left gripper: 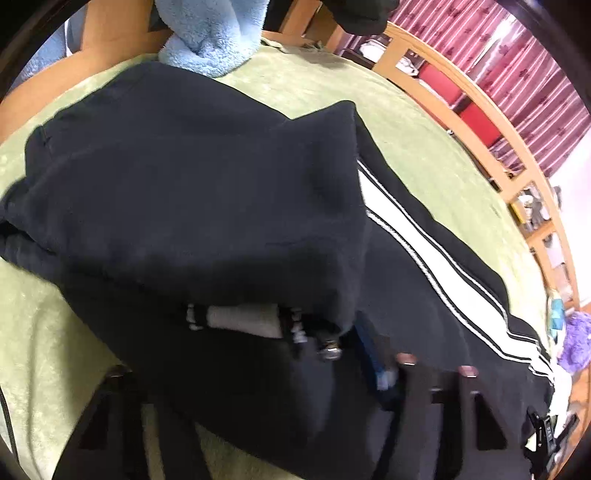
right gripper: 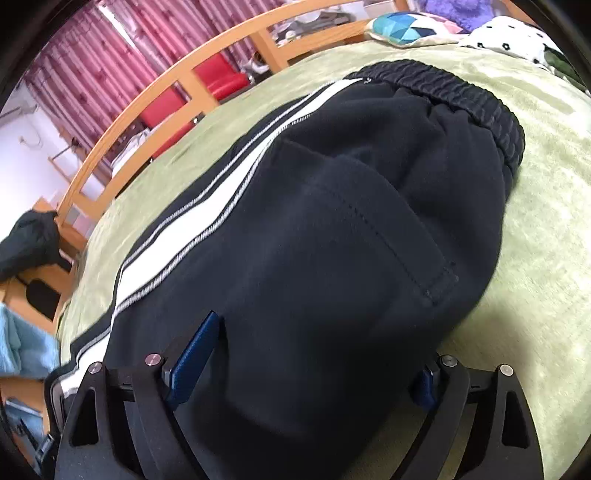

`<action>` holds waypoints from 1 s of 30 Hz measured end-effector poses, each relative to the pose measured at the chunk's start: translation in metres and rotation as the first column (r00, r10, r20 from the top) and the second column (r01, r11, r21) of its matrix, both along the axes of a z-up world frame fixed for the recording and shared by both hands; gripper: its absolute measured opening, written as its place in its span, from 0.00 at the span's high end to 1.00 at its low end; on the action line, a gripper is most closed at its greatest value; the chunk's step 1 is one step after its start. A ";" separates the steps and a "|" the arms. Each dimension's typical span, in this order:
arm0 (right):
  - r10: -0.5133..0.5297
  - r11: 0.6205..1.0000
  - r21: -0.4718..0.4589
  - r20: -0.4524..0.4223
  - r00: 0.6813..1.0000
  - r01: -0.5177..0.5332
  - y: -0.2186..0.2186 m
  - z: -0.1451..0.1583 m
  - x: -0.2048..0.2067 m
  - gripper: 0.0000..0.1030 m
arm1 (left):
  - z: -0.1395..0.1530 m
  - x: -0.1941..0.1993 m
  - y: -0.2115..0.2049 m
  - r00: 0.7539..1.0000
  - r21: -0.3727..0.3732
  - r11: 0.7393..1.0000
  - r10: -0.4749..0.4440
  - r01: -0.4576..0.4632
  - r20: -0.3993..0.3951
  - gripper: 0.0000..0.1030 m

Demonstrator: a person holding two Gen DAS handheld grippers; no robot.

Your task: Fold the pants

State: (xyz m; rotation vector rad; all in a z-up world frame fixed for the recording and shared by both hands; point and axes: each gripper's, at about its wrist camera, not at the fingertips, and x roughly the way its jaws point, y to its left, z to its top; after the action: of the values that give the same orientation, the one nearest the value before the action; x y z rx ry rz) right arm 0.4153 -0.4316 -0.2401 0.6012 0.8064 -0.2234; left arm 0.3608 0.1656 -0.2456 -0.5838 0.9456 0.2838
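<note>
Pale green plush bedding (right gripper: 535, 206) covers the bed on which the work is done, with a wooden rail (right gripper: 155, 88) along its far side and striped pink curtains (right gripper: 96, 62) behind that. Black pants (right gripper: 332, 240) with a white side stripe (right gripper: 207, 206) lie folded over on the bedding, the elastic waistband (right gripper: 461, 99) at the far end ahead of the right gripper (right gripper: 306, 369).

That claw stands fairly wide, its blue pads either side of the near end of the pants; a thick fold of the fabric bulges up between them, and the left pad (right gripper: 195, 358) lies against the cloth. Whether the right pad presses on it cannot be told.

From the left wrist view, the folded-over layer of the pants (left gripper: 192, 192) fills the space just ahead of the left gripper (left gripper: 258, 398), and the stripe runs off to its right. Dark cloth covers most of this claw; only one blue pad (left gripper: 373, 350) shows, so its hold cannot be made out. A light blue fleece item (left gripper: 214, 33) lies beyond the pants at the far edge of the bed, and a purple plush thing (left gripper: 576, 339) sits far to the right.
</note>
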 end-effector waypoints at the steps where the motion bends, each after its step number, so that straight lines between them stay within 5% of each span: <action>1: -0.005 1.000 0.001 0.003 1.000 0.005 -0.001 0.001 0.001 0.52 | 0.001 0.000 -0.001 1.000 0.013 1.000 0.001 -0.001 -0.003 0.64; 3: 0.009 0.997 0.072 0.041 0.999 -0.012 -0.006 0.001 -0.001 0.75 | 0.007 -0.003 0.000 1.000 0.025 1.000 -0.016 0.015 0.007 0.76; 6: -0.016 0.995 0.103 0.068 0.998 0.009 -0.009 0.009 -0.013 0.79 | 0.019 -0.010 -0.002 0.999 0.053 0.997 -0.049 0.048 0.018 0.87; 17: -0.009 0.999 0.050 0.104 0.995 0.003 -0.007 0.074 -0.103 0.82 | 0.055 -0.094 -0.015 0.989 0.033 0.991 -0.135 0.133 0.062 0.89; 30: -0.082 0.996 -0.017 0.056 0.995 0.083 -0.075 0.084 -0.335 0.82 | 0.056 -0.256 -0.059 0.943 0.010 0.945 -0.328 0.328 0.061 0.89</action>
State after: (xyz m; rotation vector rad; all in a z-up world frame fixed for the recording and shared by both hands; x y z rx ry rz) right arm 0.0801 -0.5070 -0.1558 0.6210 0.7259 -0.2889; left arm 0.1046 0.1061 -0.1893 -0.4233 0.9658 -0.0340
